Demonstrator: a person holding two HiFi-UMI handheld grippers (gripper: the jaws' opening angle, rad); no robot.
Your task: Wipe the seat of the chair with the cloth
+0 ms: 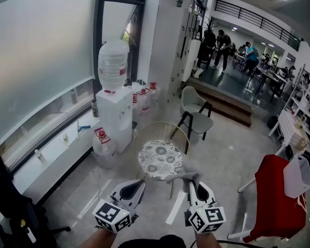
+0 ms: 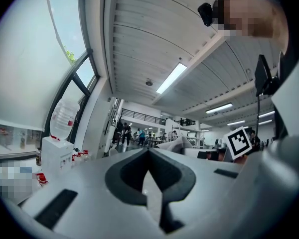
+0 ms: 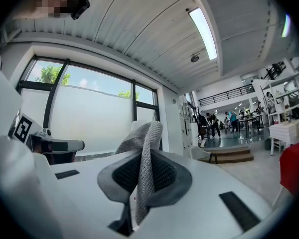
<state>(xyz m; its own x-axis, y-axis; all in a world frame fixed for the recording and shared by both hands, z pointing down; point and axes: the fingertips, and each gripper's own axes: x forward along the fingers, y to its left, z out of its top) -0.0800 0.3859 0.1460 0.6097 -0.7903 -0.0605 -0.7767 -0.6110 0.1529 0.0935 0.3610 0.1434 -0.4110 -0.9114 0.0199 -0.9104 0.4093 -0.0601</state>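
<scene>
Right gripper [image 1: 195,185], low in the frame, is pinching the cloth [image 1: 184,176] with it poking out toward the chair [image 1: 160,159] seat at center, ready to wipe I'd guess, while the left gripper [image 1: 135,187] sits pressed together on nothing, seemingly idle.

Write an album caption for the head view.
Right gripper clamps a grey knitted cloth near a round, patterned-seat chair; left gripper shut, empty.

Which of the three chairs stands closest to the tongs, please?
The round chair with the patterned seat and gold frame; the grey chair and red chair stand farther off.
</scene>
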